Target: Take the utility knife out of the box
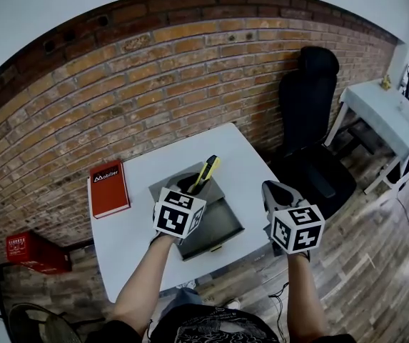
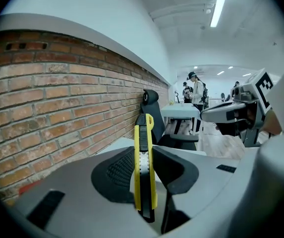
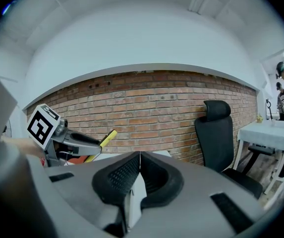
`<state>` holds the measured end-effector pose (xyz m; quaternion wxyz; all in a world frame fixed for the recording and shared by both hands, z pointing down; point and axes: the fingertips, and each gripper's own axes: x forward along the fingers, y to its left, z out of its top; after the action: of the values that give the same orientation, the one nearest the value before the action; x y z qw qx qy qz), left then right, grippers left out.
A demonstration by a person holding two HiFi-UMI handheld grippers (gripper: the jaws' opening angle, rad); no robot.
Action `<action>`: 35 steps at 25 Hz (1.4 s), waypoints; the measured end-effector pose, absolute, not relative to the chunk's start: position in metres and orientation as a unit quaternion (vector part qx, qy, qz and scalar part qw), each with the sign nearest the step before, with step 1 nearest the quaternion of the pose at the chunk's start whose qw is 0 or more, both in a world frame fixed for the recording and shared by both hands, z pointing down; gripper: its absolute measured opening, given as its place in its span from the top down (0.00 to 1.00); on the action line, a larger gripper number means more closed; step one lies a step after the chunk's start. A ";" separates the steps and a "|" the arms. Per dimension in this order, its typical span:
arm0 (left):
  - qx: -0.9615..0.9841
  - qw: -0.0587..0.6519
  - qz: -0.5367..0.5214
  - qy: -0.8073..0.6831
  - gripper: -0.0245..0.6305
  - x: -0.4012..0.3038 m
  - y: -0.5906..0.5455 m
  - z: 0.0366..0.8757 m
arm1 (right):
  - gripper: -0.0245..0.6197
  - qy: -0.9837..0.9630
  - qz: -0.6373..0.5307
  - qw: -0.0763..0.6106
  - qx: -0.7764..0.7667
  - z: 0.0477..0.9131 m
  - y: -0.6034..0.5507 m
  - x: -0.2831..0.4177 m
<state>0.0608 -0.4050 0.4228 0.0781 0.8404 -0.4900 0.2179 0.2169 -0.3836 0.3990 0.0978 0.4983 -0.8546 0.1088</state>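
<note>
A yellow and black utility knife point(image 1: 207, 171) stands out from my left gripper point(image 1: 198, 185), lifted above the open grey box point(image 1: 220, 224) on the white table point(image 1: 134, 234). In the left gripper view the knife point(image 2: 143, 167) sits upright between the two dark pads, and the left gripper point(image 2: 146, 155) is shut on it. My right gripper point(image 1: 271, 189) hovers to the right of the box, near the table's right edge. Its pads meet with nothing between them in the right gripper view, where the right gripper point(image 3: 140, 157) is shut. The knife point(image 3: 107, 137) also shows there at the left.
A red book point(image 1: 109, 188) lies on the table's left side. A black office chair point(image 1: 310, 113) stands behind the table's right corner, by the brick wall. A second white table point(image 1: 386, 109) is at the far right. A red crate point(image 1: 31, 252) sits on the floor at the left.
</note>
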 end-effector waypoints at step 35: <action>0.814 0.036 0.054 -0.577 0.77 -0.006 -0.375 0.356 | 0.93 -0.854 0.045 0.053 0.515 0.341 -0.383 0.225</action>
<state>-0.0056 -0.3749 0.3563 0.0364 0.8138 -0.5774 0.0539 0.2251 -0.3830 0.3415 0.0535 0.5154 -0.8541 0.0450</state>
